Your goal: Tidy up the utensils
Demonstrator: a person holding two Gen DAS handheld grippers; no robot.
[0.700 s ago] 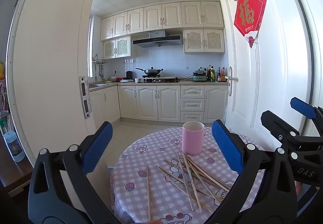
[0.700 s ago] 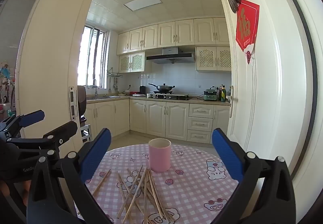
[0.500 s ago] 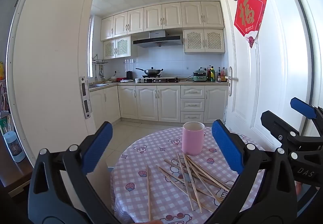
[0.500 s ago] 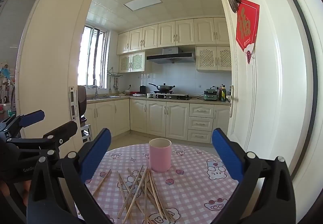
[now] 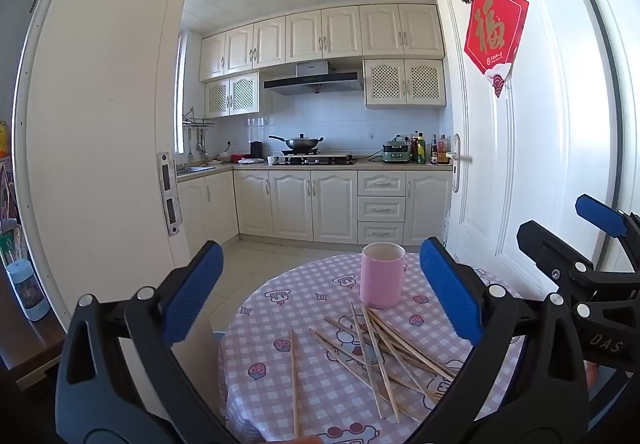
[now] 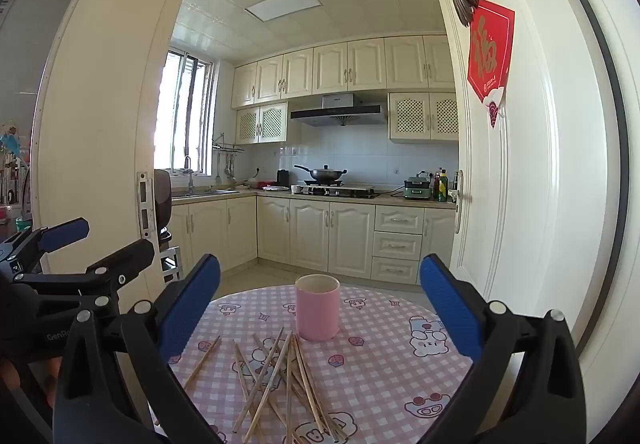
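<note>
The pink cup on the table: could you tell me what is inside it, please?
Only the pale inner wall near the rim of the pink cup shows, with no chopsticks sticking out. Its bottom is hidden.

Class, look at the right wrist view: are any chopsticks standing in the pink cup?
No, the chopsticks all lie loose on the table before the cup.

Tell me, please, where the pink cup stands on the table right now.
In both wrist views the pink cup stands upright near the far middle of the checked table, just behind the pile of chopsticks.
</note>
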